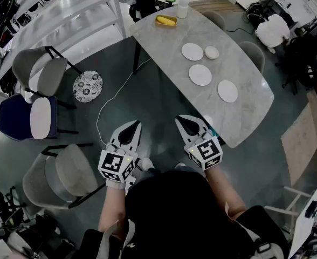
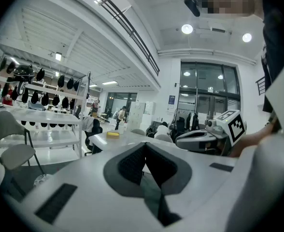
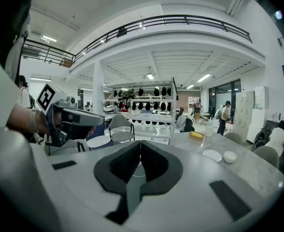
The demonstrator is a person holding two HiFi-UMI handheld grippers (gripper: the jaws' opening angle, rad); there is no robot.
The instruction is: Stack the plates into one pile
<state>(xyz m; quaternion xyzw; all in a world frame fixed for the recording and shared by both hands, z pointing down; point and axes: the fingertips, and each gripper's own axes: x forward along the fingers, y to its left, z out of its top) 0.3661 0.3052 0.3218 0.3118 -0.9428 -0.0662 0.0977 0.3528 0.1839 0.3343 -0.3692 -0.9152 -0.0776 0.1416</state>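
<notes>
Three white plates lie apart on the grey marble table (image 1: 164,42): a far plate (image 1: 192,51), a middle plate (image 1: 200,74) and a near plate (image 1: 227,90). A small white bowl (image 1: 212,52) sits beside the far plate. Both grippers hang over the floor in front of the table's near end, short of the plates. My left gripper (image 1: 132,124) is shut with nothing between its pads (image 2: 132,163). My right gripper (image 1: 180,120) is likewise shut and empty. In the right gripper view, the far plate (image 3: 212,154) and bowl (image 3: 230,156) show at the right.
A yellow object (image 1: 166,20) and a white cup (image 1: 182,7) stand at the table's far end. Grey chairs (image 1: 42,74) and a blue seat (image 1: 23,117) stand at the left. A patterned round disc (image 1: 87,86) and a white cable (image 1: 112,104) lie on the floor. White shelving (image 1: 67,9) lines the far left.
</notes>
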